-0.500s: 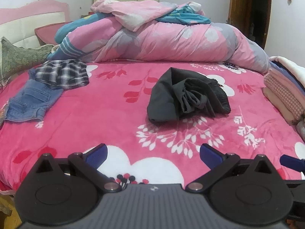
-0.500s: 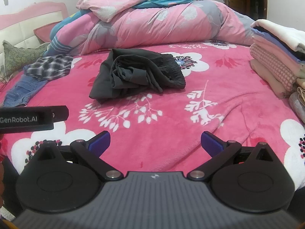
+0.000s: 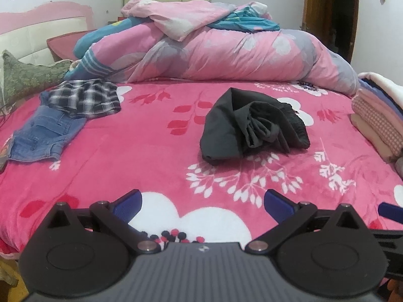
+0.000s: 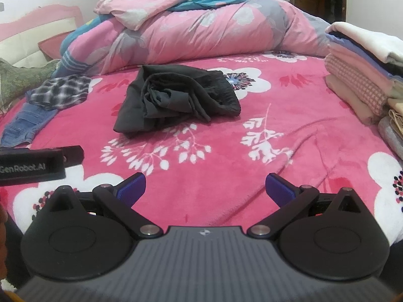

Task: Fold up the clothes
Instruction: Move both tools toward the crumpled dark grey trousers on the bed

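Left wrist view: the left hand-held gripper [image 3: 202,205] is spread wide, holding nothing, low over the pink floral bed [image 3: 141,156]. A crumpled dark garment [image 3: 252,130] lies mid-bed, well ahead. Bunched layers could make a pinch catch several folds at once (a likely tangle).

Right wrist view: the right hand-held gripper [image 4: 205,188] gapes empty too; the garment [image 4: 176,100] sits ahead and left. Nothing differs from the earlier frames.

Pink floral bed [image 3: 141,156]: crumpled dark garment [image 3: 252,130], jeans [image 3: 47,136], plaid shirt [image 3: 85,98], quilt [image 3: 226,55], folded stack [image 4: 360,83].
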The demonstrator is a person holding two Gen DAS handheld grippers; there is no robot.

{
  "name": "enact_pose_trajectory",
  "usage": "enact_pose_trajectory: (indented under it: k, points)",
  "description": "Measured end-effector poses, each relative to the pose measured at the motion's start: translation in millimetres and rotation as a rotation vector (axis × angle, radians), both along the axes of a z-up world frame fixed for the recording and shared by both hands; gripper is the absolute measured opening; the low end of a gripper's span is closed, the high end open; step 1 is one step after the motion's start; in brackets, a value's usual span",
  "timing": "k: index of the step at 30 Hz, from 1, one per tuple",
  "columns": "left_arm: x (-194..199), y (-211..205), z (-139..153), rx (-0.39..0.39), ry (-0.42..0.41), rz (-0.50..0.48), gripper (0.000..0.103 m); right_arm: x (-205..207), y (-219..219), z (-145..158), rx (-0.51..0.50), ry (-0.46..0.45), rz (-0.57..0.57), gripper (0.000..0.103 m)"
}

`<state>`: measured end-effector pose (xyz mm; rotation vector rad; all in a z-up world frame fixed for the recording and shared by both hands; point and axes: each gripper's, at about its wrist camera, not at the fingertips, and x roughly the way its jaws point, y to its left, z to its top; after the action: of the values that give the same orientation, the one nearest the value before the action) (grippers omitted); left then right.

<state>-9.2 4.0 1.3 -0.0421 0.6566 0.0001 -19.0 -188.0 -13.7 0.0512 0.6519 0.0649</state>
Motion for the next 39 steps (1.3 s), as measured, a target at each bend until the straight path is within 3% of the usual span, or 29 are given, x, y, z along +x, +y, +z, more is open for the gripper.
enact_pose_trajectory:
  k: [6, 39]
  points:
    - [0.6, 2.6, 3.3, -0.009, -0.003, 0.036, 0.103, 2.7, 2.0, -2.1, -0.022, 0.023, -0.029, 0.102]
    - [3.7, -1.8, -0.5, -0.002, 0.022, 0.022, 0.103, 5.3, 3.2, -4.8, -0.027, 0.045, -0.032, 0.102]
